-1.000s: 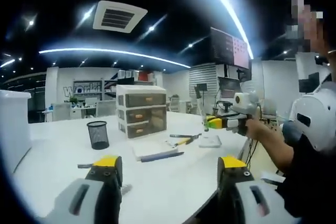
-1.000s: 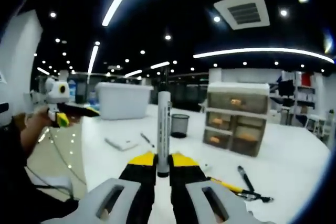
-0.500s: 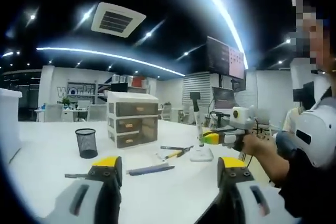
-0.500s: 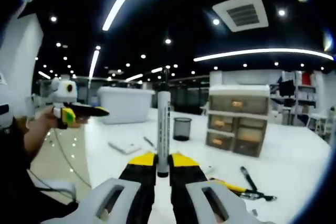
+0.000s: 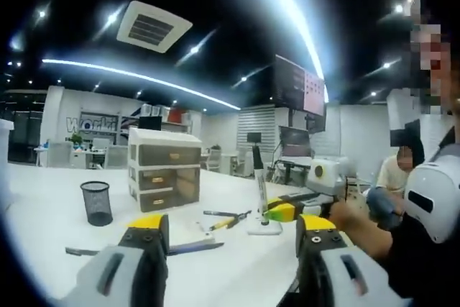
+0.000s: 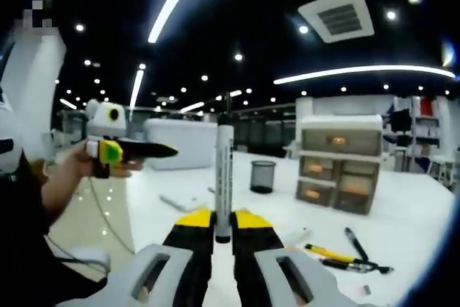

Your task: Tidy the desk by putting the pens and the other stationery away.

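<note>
My right gripper [image 6: 223, 225] is shut on a white marker [image 6: 223, 175] that stands upright between its jaws, black tip up. From the left gripper view, that right gripper [image 5: 282, 211] comes in from the right with the marker [image 5: 258, 183] above the desk's near edge. My left gripper [image 5: 230, 234] is open with nothing between its jaws; it appears side-on, held by a hand, in the right gripper view [image 6: 167, 152]. A black mesh pen cup [image 5: 95, 203] [image 6: 262, 176] stands on the white desk. Loose pens [image 5: 226, 216] [image 6: 346, 252] lie on the desk.
A grey three-drawer unit [image 5: 164, 177] [image 6: 341, 170] stands behind the pens. A white bin [image 6: 183, 141] sits at the far end. A dark pen [image 5: 192, 247] and a flat white item [image 5: 263, 228] lie near the front. A person's arm [image 5: 374, 224] is at the right.
Both views have shifted with the hands. The right gripper with the marker now looks lower and nearer in the left gripper view; the left gripper looks larger in the right gripper view. Both grips unchanged.
</note>
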`<state>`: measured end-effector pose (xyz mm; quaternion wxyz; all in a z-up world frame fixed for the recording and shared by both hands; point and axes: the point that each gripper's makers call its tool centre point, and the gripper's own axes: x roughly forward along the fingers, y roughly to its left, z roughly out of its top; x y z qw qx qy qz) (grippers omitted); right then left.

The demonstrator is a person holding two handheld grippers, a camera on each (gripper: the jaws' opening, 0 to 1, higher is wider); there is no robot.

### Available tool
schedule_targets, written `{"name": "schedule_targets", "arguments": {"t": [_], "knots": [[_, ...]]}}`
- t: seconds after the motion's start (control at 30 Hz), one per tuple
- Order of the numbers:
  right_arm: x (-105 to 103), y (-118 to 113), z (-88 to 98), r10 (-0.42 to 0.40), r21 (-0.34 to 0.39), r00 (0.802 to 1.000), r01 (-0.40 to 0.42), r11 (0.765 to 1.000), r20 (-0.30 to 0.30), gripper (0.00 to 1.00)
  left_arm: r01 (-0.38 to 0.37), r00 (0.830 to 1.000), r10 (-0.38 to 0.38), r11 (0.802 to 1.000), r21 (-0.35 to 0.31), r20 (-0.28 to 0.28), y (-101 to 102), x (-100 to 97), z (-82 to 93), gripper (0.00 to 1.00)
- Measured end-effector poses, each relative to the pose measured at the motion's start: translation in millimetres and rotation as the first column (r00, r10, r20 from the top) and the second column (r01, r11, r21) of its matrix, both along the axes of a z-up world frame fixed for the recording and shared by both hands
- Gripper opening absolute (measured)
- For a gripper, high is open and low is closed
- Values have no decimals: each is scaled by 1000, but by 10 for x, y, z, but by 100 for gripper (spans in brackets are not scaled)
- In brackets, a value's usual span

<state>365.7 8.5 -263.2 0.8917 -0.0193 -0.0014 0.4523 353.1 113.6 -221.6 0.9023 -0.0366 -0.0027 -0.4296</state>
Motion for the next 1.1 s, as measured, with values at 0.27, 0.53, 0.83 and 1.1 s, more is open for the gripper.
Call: {"name": "schedule_targets", "arguments": {"t": [0.27,0.53,0.83,1.1], "knots": [[-49,127,-50,33,-4,999,-33,999,-8,7,37,999,-37,999,-17,-1,-190,26,18,70],[-119,240,-47,72,1,997,-72,997,-5,7,72,997,-72,997,-28,-6,-357,30,9,68],[-164,342,-96,101,-7,995,-101,995,-11,7,101,995,-101,994,-43,2,-515,-1,50,62],[-219,423,-117,129,-9,992,-129,992,-15,7,117,993,-117,991,-61,4,-594,-11,51,58]]}}
